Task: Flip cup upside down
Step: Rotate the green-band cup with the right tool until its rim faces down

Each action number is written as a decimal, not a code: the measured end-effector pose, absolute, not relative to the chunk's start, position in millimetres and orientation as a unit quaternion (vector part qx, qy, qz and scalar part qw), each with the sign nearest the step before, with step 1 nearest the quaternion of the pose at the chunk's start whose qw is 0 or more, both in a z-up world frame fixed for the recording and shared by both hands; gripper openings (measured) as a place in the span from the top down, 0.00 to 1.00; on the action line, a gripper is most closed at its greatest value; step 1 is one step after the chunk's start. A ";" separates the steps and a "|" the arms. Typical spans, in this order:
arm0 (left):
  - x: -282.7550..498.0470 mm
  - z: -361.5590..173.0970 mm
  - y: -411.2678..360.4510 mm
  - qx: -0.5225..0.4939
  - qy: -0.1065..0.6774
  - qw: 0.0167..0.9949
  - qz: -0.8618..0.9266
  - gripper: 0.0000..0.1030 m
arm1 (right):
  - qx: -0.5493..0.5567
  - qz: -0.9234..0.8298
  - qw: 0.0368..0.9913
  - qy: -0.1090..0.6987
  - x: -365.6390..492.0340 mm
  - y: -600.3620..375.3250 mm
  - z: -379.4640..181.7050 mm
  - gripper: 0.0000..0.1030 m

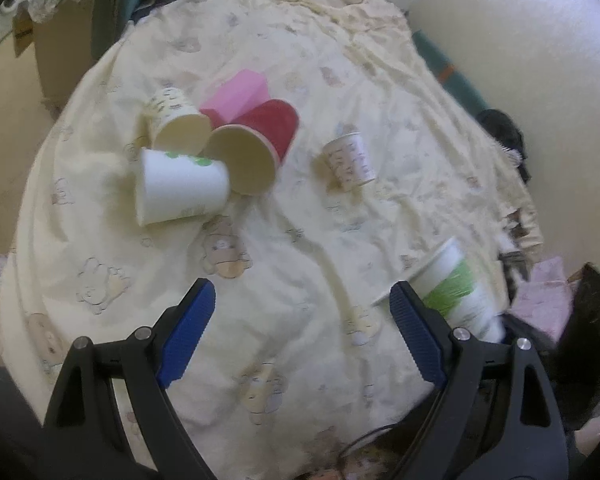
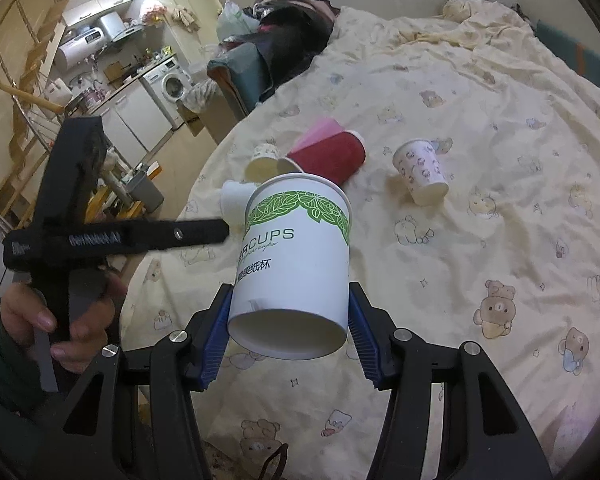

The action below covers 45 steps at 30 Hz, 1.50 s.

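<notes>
My right gripper (image 2: pixel 288 312) is shut on a white paper cup with a green leaf band (image 2: pixel 296 264), held above the bed with its rim away from me and its base toward me. The same cup shows at the right of the left wrist view (image 1: pixel 452 284). My left gripper (image 1: pixel 302 304) is open and empty above the yellow bedspread (image 1: pixel 300 240); it appears from the side in the right wrist view (image 2: pixel 204 232). Further off lie a red cup (image 1: pixel 256 144), a white cup with green dots (image 1: pixel 180 188), a cream patterned cup (image 1: pixel 172 120) and a small pale printed cup (image 1: pixel 350 160).
A pink box (image 1: pixel 240 92) lies behind the red cup. Dark clothes and bags (image 2: pixel 288 36) pile at the bed's far left edge. A kitchen with a washing machine (image 2: pixel 172 80) and a staircase lies beyond. A wall runs along the bed's right side.
</notes>
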State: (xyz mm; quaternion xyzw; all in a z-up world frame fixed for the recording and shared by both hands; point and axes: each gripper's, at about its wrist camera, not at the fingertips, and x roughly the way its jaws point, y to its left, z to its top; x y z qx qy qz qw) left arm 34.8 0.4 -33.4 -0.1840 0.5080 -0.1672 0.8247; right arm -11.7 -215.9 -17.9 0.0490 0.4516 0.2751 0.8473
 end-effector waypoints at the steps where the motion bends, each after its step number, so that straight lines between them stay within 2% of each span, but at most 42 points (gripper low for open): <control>1: 34.2 -31.4 -1.7 -0.184 0.506 0.824 -0.177 0.16 | 0.040 0.278 0.845 0.455 -11.8 -213.3 -19.6 0.44; 17: 34.5 -36.2 -14.7 -0.148 0.516 0.825 -0.176 0.16 | -0.001 0.303 0.826 0.476 -20.3 -191.3 -37.1 0.44; 36: 36.6 -52.8 -8.0 -0.160 0.540 0.811 -0.161 0.16 | 0.017 0.311 0.861 0.403 -29.7 -204.0 -3.6 0.45; 45: 33.3 -49.7 -6.1 -0.145 0.538 0.818 -0.142 0.16 | 0.009 0.290 0.863 0.414 -22.1 -204.3 -5.1 0.45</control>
